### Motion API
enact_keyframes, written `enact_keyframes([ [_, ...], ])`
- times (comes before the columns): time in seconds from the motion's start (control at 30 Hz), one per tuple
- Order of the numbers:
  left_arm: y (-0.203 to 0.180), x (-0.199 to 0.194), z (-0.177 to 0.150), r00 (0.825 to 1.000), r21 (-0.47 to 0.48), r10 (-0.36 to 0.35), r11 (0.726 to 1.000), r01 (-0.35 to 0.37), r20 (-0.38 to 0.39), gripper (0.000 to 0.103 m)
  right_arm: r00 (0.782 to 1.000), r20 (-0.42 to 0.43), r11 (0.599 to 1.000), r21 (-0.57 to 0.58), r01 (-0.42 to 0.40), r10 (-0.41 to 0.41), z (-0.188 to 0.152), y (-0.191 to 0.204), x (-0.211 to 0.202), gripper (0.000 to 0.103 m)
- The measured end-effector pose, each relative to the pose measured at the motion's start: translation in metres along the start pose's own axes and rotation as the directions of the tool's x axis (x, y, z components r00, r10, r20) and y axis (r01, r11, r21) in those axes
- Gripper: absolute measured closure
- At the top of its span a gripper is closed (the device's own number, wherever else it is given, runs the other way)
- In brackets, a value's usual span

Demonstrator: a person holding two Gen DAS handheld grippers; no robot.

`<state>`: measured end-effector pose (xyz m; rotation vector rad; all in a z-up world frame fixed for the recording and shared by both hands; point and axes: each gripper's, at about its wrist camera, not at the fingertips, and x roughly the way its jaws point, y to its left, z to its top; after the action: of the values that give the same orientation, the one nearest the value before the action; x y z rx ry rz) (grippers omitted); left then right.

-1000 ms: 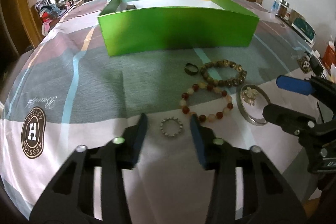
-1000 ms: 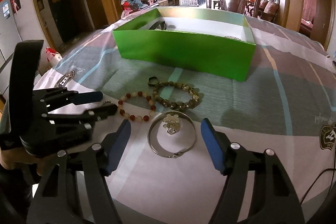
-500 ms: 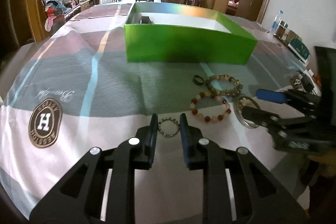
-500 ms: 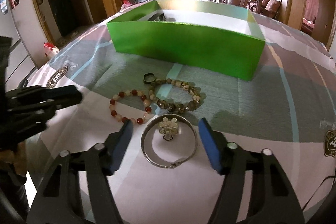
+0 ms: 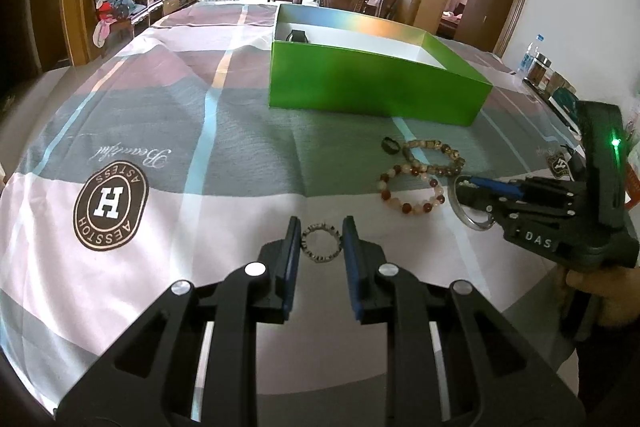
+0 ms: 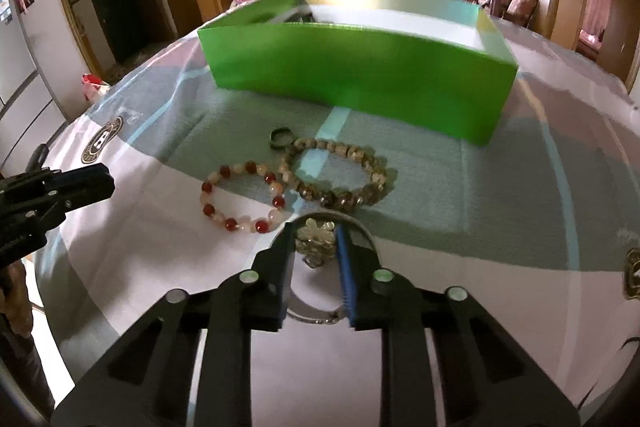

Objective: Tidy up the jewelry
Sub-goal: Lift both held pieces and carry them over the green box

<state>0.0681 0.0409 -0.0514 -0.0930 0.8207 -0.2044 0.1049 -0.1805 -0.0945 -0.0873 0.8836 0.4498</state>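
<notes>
The left gripper (image 5: 322, 241), fingers pointing down at the patterned tablecloth (image 5: 160, 131), is clamped on a small round silver beaded ring (image 5: 321, 242). Beyond it and rightward lie a red-and-cream beaded bracelet (image 5: 412, 190), a small dark ring (image 5: 390, 145) and a brown stone-bead bracelet (image 5: 434, 157), with the open green cardboard box (image 5: 376, 93) farther ahead. The right gripper (image 6: 316, 245), whose jaws have just been closing, pinches a pale gold flower-shaped charm (image 6: 315, 237) lying inside a plain silver metal bangle (image 6: 312, 315) that passes under its fingers.
</notes>
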Motion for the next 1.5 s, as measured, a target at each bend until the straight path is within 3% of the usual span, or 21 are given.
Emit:
enact_keyframes([
  [0.17,-0.001,-0.001,0.0,1.0,0.0,0.001,1.0,-0.001,0.004,0.082,0.998,0.06,1.0,0.013,-0.004,0.003,0.004,0.001,-0.019,0.083],
  [0.27,-0.001,-0.011,0.002,1.0,-0.001,0.002,1.0,-0.002,0.028,0.082,0.99,0.138,1.0,0.001,-0.01,0.01,0.008,0.008,-0.054,0.082],
  [0.47,-0.008,-0.046,0.004,0.994,0.006,-0.008,1.0,0.007,0.113,0.082,0.953,0.303,0.999,-0.033,0.021,-0.011,-0.002,0.024,-0.132,0.082],
  [0.6,-0.016,-0.067,0.003,0.987,0.009,-0.002,1.0,0.001,0.162,0.082,0.936,0.352,0.999,-0.018,0.033,-0.025,-0.023,0.027,-0.157,0.083],
  [0.87,-0.028,-0.089,-0.009,0.981,0.006,0.0,1.0,-0.001,0.194,0.082,0.943,0.332,0.999,0.046,0.011,-0.026,-0.059,0.016,-0.162,0.082],
  [1.07,-0.039,-0.091,-0.019,0.982,0.017,-0.002,1.0,-0.002,0.188,0.082,0.931,0.364,0.999,0.044,0.01,-0.026,-0.064,0.02,-0.174,0.082],
  [1.5,-0.046,-0.089,-0.027,0.985,0.03,0.002,1.0,-0.007,0.175,0.082,0.933,0.359,0.999,0.052,0.005,-0.024,-0.071,0.02,-0.175,0.082],
])
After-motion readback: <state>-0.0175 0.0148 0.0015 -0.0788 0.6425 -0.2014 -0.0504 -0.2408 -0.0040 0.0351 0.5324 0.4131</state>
